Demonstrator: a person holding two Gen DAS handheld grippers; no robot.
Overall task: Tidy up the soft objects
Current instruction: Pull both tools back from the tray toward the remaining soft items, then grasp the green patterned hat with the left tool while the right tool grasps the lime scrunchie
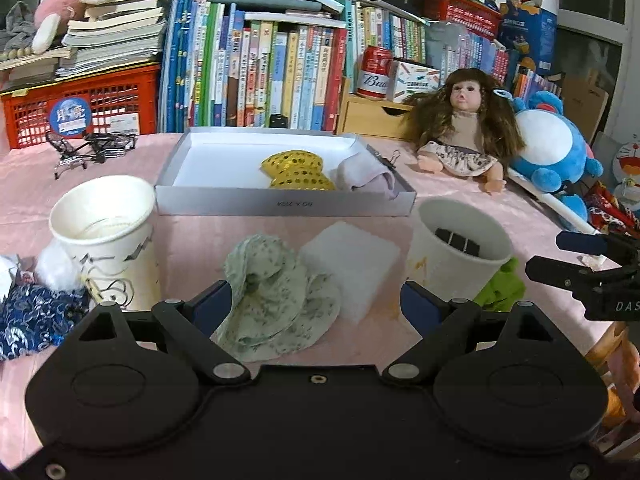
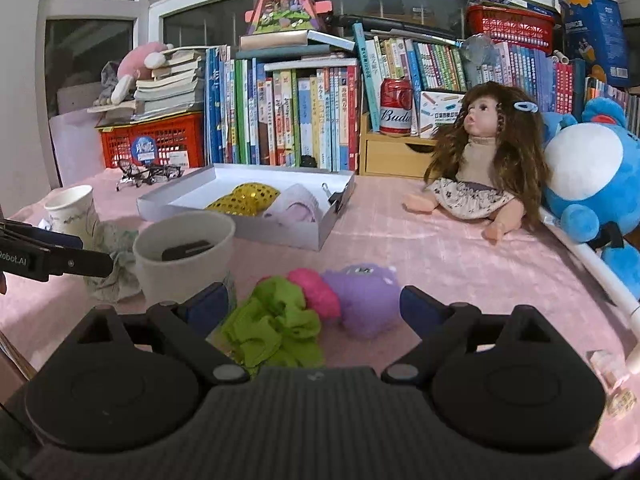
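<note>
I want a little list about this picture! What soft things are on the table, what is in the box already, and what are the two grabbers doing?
Box: white box, open, on the pink tablecloth
In the box: yellow spotted cloth, pale purple cloth
In front of left gripper: flowery green cloth, white sponge
In front of right gripper: bright green cloth, pink ball, purple plush
Left gripper: open, holding nothing
Right gripper: open, holding nothing
Nearby: paper cup, doll

Ahead of your tongs a long-haired doll (image 2: pixel 478 168) sits on the pink cloth; behind it stand a red beer can (image 2: pixel 396 107) and rows of books (image 1: pixel 272 76).
</note>
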